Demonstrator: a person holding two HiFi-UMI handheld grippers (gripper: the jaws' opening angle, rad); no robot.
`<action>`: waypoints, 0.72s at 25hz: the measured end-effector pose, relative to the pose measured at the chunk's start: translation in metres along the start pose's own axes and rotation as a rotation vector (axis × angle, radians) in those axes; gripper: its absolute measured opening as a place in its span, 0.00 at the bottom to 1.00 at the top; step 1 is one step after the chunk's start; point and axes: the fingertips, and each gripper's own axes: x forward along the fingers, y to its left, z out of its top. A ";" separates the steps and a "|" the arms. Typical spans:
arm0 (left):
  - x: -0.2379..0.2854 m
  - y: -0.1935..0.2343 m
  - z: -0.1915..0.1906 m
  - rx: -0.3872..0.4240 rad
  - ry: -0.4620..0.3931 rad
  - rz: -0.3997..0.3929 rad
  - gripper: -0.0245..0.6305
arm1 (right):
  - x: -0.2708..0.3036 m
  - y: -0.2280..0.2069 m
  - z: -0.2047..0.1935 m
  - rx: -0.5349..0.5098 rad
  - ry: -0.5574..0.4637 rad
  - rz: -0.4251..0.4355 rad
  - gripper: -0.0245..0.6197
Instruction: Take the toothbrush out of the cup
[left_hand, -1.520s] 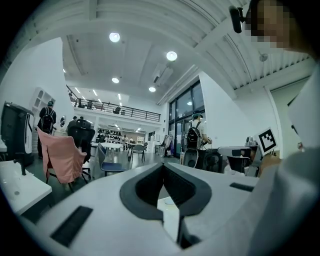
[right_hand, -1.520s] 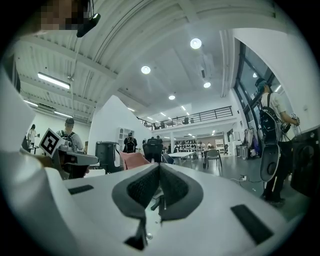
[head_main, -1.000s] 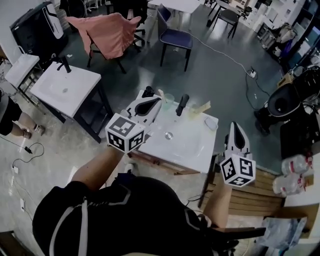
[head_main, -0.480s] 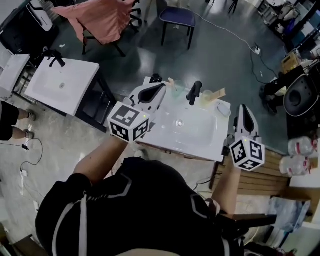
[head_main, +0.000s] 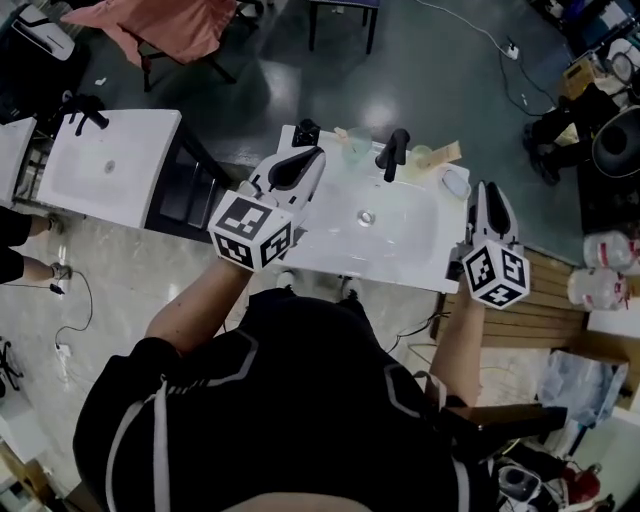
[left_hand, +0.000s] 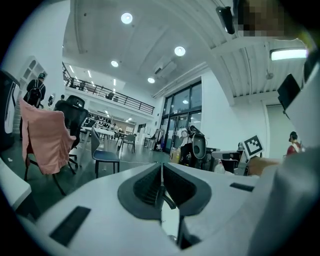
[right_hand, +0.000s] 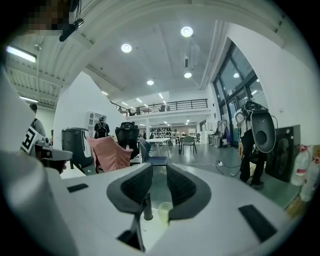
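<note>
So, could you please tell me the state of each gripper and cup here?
Left gripper: shut, empty.
Right gripper: jaws apart, just been opening, nothing between them.
Green cup: upright by the faucet, thin stick leaning out.
Pale cup: upright, tan item leaning out.

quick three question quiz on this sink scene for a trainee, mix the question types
1. True or false: the left gripper is shut.
2. What stands between the green cup and the pale cup on the sink? A) a soap bottle B) the black faucet C) a folded towel
3. Short answer: is the right gripper holding anything?

Key
1. True: its jaws are pressed together.
2. B.
3. No. Its jaws have just been opening and nothing is between them.
</note>
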 end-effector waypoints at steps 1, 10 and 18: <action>0.002 -0.002 -0.005 -0.007 0.007 0.003 0.04 | 0.005 -0.006 -0.007 0.008 0.005 -0.001 0.20; 0.003 0.002 -0.046 -0.089 0.079 0.153 0.05 | 0.073 -0.042 -0.096 0.055 0.118 0.038 0.37; -0.010 -0.002 -0.075 -0.110 0.124 0.306 0.05 | 0.124 -0.044 -0.166 0.076 0.222 0.127 0.39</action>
